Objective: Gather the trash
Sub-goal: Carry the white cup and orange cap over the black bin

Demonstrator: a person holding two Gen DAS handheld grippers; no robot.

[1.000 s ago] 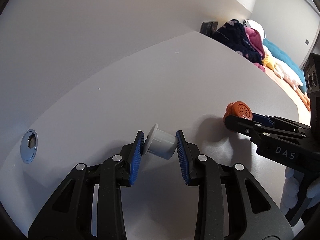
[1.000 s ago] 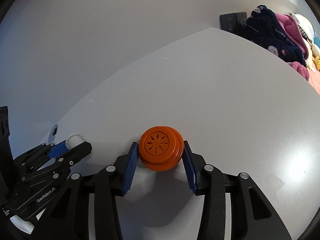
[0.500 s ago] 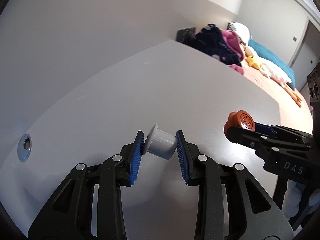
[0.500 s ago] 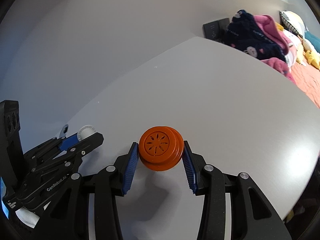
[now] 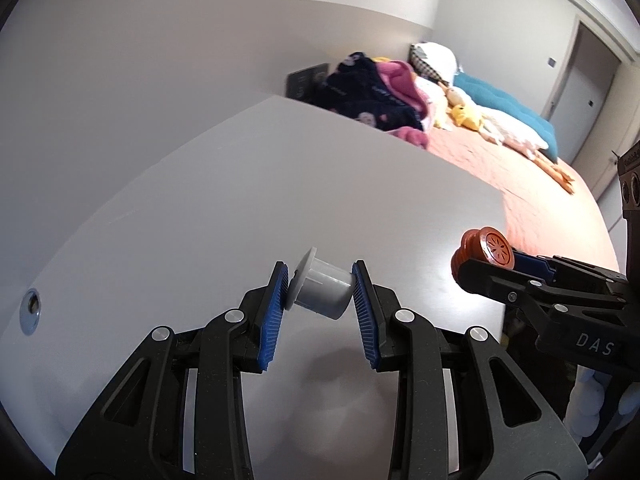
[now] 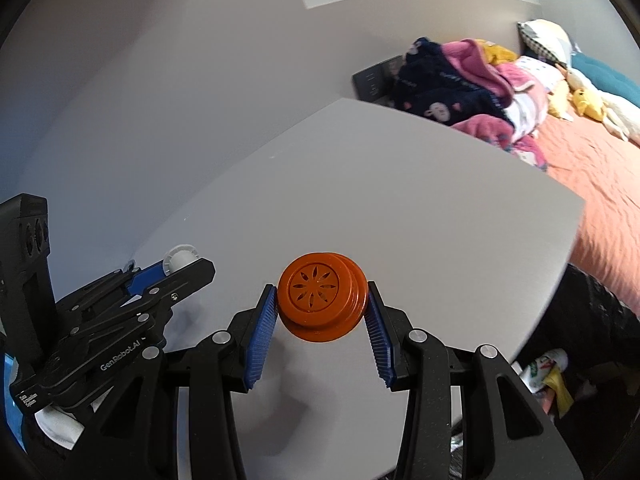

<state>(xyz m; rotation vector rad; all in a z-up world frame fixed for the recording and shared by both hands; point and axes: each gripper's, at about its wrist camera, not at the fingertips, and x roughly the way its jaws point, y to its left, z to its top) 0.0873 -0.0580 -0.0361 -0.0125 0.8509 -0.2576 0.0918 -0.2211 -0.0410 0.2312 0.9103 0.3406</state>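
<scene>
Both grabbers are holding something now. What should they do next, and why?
Probably carry both pieces off the table toward a bin, though none shows here. The left gripper already clamps the white cap, the right gripper the orange lid, and both hang above the tabletop.

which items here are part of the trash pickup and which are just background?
Job:
- grey spool-shaped plastic cap, clamped in the left gripper
- orange vented lid, clamped in the right gripper

Background:
- white table
- pile of clothes and plush toys on the bed
- metal grommet in the tabletop
</scene>
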